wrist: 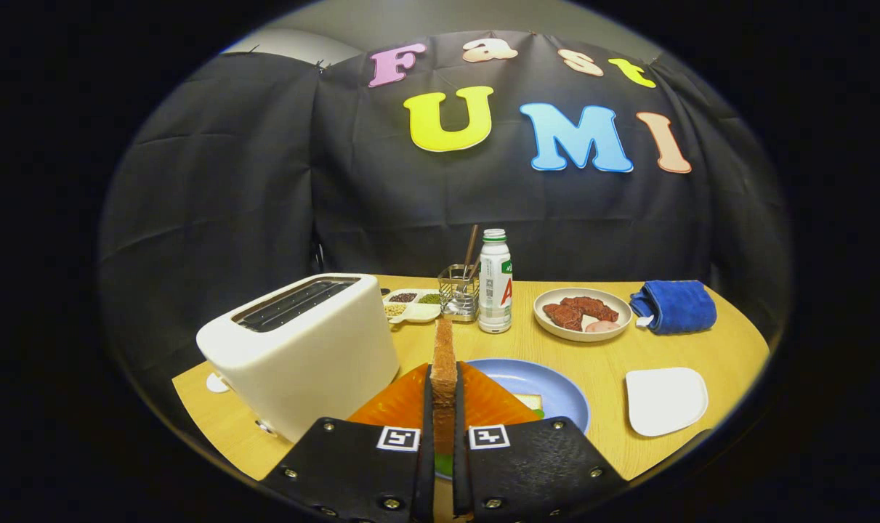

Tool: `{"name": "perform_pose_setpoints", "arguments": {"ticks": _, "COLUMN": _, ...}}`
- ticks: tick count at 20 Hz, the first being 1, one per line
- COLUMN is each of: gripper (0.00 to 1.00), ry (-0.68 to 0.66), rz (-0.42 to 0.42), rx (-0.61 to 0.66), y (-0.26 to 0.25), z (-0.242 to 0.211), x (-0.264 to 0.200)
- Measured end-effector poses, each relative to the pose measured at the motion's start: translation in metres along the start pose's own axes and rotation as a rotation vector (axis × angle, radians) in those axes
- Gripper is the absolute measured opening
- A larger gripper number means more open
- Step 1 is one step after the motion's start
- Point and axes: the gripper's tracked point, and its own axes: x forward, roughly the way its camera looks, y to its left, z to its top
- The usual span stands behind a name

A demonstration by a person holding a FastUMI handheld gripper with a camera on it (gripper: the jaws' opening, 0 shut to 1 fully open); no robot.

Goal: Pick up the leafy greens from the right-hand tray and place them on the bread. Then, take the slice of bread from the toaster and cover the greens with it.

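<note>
Nearest us, the gripper (pixel 443 407) is clamped on the slice of bread (pixel 444 363), held edge-on above the blue plate (pixel 549 385) where greens (pixel 445 465) lie, so we judge it ready for covering them.

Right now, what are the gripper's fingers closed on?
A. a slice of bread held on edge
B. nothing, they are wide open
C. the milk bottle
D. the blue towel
A: the gripper is shut on the slice of bread, which stands on edge between its fingers above the blue plate, beside the white toaster.
</note>
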Motion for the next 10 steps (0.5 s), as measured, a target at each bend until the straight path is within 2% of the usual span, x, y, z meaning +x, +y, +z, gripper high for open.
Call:
{"name": "perform_pose_setpoints", "arguments": {"ticks": 2, "gripper": 0.11, "ry": -0.005, "rz": 0.016, "rx": 0.036, "y": -0.001, "z": -0.005, "x": 0.0}}
{"name": "perform_pose_setpoints", "arguments": {"ticks": 8, "gripper": 0.11, "ry": 0.005, "rz": -0.037, "rx": 0.08, "y": -0.04, "z": -0.019, "x": -0.003}}
{"name": "perform_pose_setpoints", "arguments": {"ticks": 10, "gripper": 0.15, "ry": 0.016, "rz": -0.036, "rx": 0.062, "y": -0.045, "z": -0.022, "x": -0.005}}
